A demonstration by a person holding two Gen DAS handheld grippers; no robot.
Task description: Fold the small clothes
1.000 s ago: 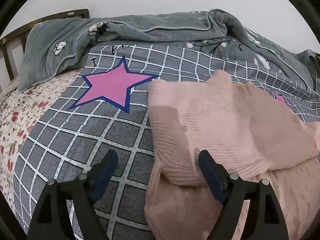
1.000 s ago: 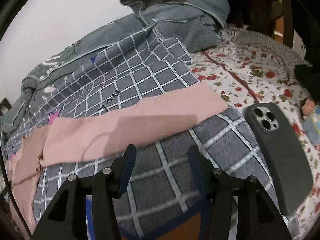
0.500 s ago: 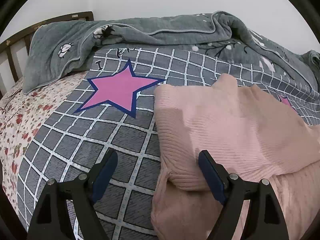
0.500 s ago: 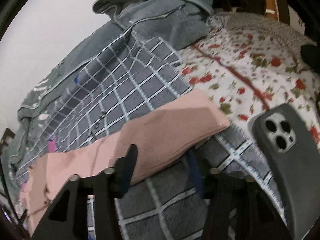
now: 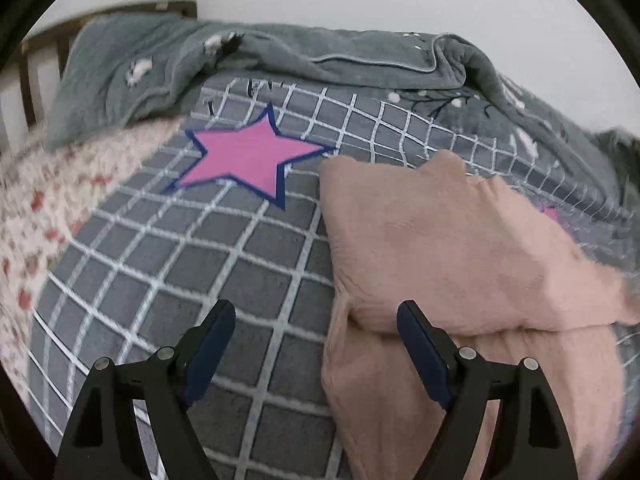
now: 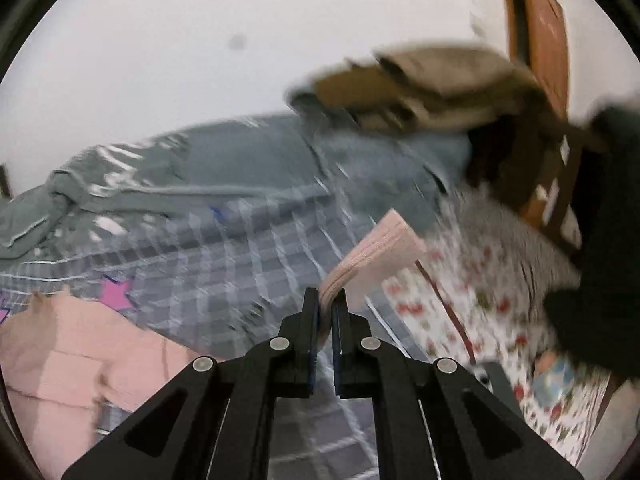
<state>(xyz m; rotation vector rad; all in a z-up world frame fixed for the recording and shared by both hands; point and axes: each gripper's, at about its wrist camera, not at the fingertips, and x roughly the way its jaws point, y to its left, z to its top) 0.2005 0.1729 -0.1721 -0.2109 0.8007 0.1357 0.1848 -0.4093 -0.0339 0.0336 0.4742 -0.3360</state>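
One pink sweater (image 5: 460,240) lay on the bed, body folded over itself on the right of the left wrist view, resting on the checked blanket (image 5: 208,264). Two grippers in view. Left gripper (image 5: 316,340) hung above the blanket with jaws wide apart, holding nothing; its right finger (image 5: 420,344) sat at the near edge of the sweater's fold, contact unclear. Right gripper (image 6: 327,312) had jaws pressed together on the ribbed cuff of one sleeve (image 6: 376,256), the cuff sticking up and away past the fingertips; the rest of the sweater lay low at left in that view. Right view blurred.

Surface: grey checked blanket with two pink stars (image 5: 248,156) counted, one large, one part hidden at far right. One grey quilt (image 5: 280,60) bunched along the far side against a white wall. Flowered sheet (image 5: 36,208) at left. Wooden bed rail (image 5: 28,76) at far left
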